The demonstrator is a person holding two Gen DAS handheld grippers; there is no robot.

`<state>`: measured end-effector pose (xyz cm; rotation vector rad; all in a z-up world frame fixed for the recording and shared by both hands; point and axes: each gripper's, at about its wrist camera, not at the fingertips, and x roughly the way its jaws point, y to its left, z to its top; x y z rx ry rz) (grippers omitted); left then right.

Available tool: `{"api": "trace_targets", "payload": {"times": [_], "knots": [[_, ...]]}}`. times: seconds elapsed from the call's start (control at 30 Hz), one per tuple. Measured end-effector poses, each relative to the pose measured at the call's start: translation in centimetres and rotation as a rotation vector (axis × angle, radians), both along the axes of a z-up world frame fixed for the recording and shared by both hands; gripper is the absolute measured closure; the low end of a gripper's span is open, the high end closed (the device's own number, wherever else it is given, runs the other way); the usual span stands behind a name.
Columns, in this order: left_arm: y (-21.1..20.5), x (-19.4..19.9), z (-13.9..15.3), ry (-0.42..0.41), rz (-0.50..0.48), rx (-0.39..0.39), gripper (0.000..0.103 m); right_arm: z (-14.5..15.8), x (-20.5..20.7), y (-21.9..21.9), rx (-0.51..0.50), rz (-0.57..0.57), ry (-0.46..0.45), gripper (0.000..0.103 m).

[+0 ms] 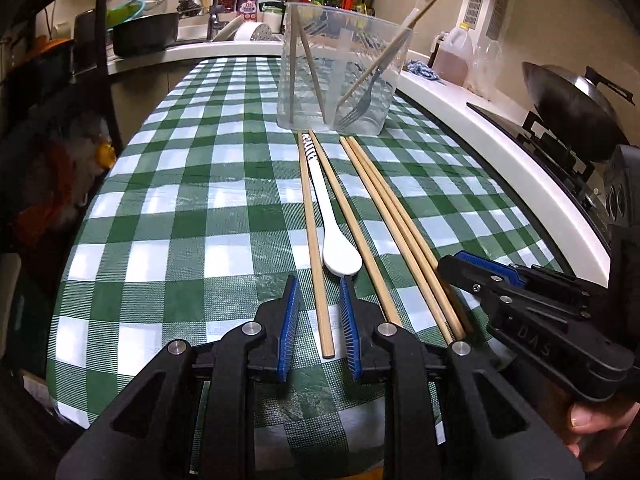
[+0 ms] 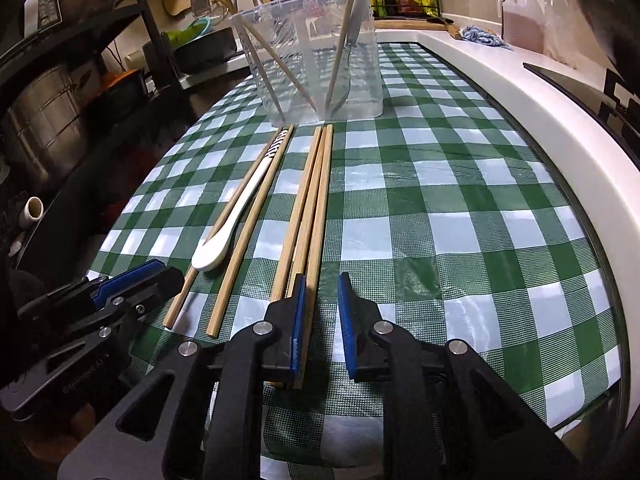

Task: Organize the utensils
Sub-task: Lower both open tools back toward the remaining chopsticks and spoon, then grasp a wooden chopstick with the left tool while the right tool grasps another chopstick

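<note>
A clear plastic tub [image 1: 340,76] [image 2: 308,68] stands at the far end of the checked tablecloth with chopsticks and a fork [image 1: 362,100] leaning in it. On the cloth lie a white spoon [image 1: 326,216] [image 2: 236,220], two single chopsticks beside it and a bundle of three chopsticks [image 1: 400,232] [image 2: 310,208]. My left gripper [image 1: 320,320] is open, its jaws either side of the leftmost chopstick [image 1: 316,260]. My right gripper [image 2: 322,320] [image 1: 480,276] is open around the near end of the rightmost bundle chopstick.
A white counter edge [image 2: 540,120] runs along the right with a wok [image 1: 572,108], stove and oil jug [image 1: 454,54]. A sink [image 1: 200,12] with pots lies behind the tub. A dark shelf [image 2: 60,80] stands left of the table.
</note>
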<state>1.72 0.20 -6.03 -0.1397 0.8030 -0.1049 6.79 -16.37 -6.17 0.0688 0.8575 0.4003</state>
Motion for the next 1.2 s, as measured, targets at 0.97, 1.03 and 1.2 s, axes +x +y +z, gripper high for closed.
{"api": "trace_targets", "payload": {"times": [0.97, 1.03, 1.2], "knots": [[0.5, 0.2, -0.8, 0.020, 0.058, 0.078, 0.095, -0.4, -0.3, -4.3, -0.100, -0.139, -0.029, 0.094], [0.4, 0.3, -0.8, 0.019, 0.059, 0.081, 0.095, -0.4, -0.5, -4.4, -0.103, -0.135, -0.034, 0.094], [0.3, 0.4, -0.9, 0.012, 0.057, 0.086, 0.095, -0.4, -0.8, -4.3, -0.110, -0.126, -0.048, 0.093]]}}
